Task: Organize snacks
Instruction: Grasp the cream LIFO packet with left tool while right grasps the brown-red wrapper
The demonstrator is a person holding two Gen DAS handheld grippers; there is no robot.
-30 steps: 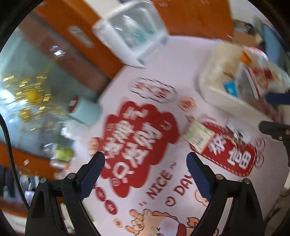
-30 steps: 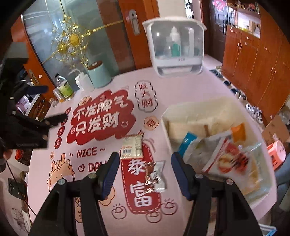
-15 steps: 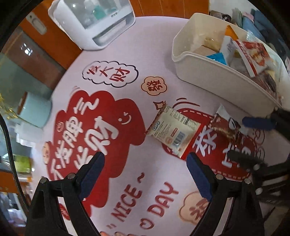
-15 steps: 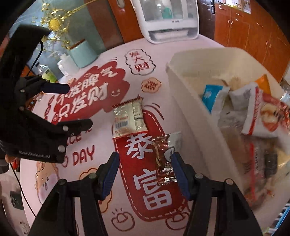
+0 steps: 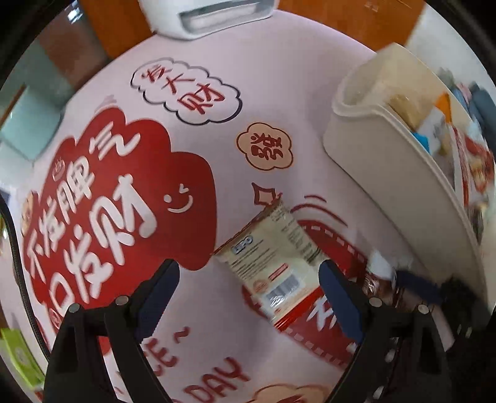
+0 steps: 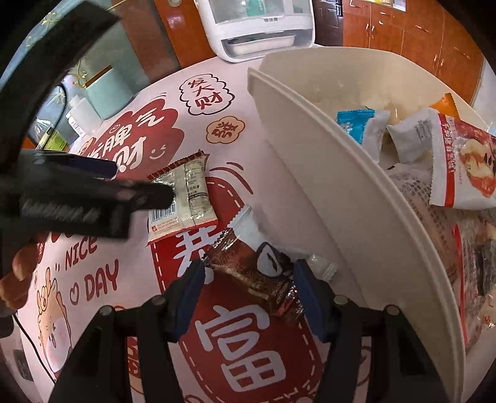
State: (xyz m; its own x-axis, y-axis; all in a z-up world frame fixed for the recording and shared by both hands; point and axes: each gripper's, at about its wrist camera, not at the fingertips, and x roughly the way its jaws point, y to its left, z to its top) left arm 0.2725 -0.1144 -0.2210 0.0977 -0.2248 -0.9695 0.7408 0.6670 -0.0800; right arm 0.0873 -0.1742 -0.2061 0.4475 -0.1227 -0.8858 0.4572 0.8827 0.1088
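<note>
A cream snack packet [image 5: 272, 257] with a barcode lies flat on the pink printed tablecloth [image 5: 279, 77]. My left gripper [image 5: 248, 279] hangs open just above it, the packet nearer its right finger. Beside it lies a brown foil snack packet [image 6: 251, 266], and my right gripper [image 6: 251, 285] stands open astride it, pads at its two edges. In the right wrist view the left gripper's fingers [image 6: 148, 192] cover part of the cream packet [image 6: 186, 198]. A cream plastic bin [image 6: 325, 173] stands on the right, with a blue packet [image 6: 353, 122] and a red-and-white bag [image 6: 465, 161] inside.
The bin wall [image 5: 387, 173] rises close to the right of both packets. A white countertop cabinet [image 6: 257, 28] stands at the table's far edge, with a teal canister [image 6: 107, 90] and bottles far left. A person's hand [image 6: 18, 272] holds the left gripper.
Both grippers have sunk toward the table and tilted further down. The left now hovers over the cream packet; the right has come down around the brown packet. Neither jaw width changed.
</note>
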